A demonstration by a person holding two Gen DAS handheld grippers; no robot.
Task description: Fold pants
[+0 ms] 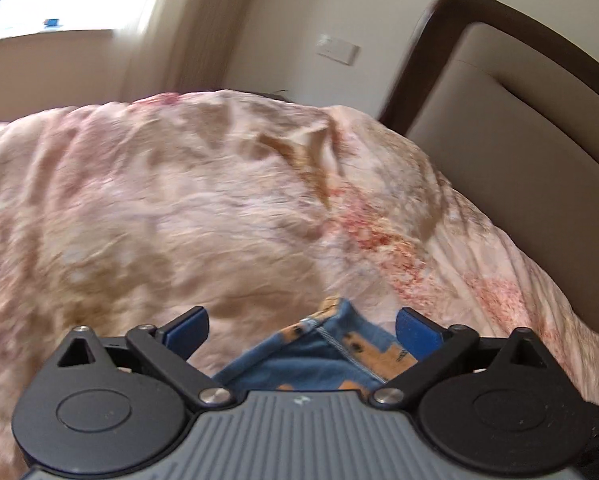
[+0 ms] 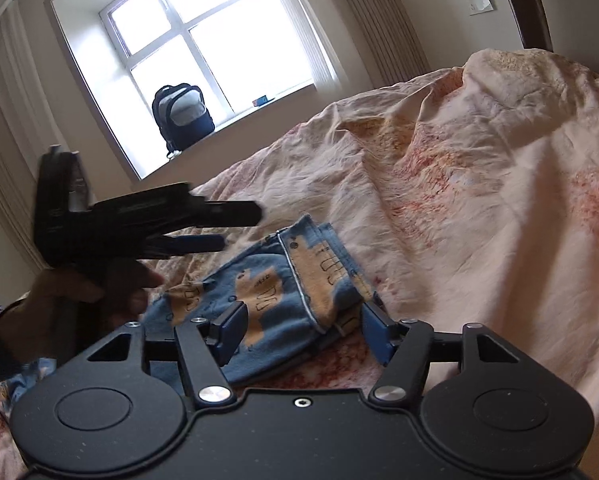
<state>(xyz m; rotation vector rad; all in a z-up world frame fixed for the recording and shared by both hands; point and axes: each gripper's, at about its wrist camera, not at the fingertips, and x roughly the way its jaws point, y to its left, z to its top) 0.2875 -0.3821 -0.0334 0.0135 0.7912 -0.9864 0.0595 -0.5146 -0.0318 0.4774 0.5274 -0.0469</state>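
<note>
Now pants point(image 2: 283, 280) folded on bedspread point(image 2: 479, 208); both tongs spread.

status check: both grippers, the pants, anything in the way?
Left gripper open, empty. Right gripper open above pants. Pants bunched on bedspread, folded partway. Nothing in the way.

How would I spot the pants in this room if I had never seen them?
Start at the bed with its rumpled pink floral cover. The pants lie bunched on it, just ahead of the open right tool. They are the only blue cloth there, printed with orange shapes.
</note>
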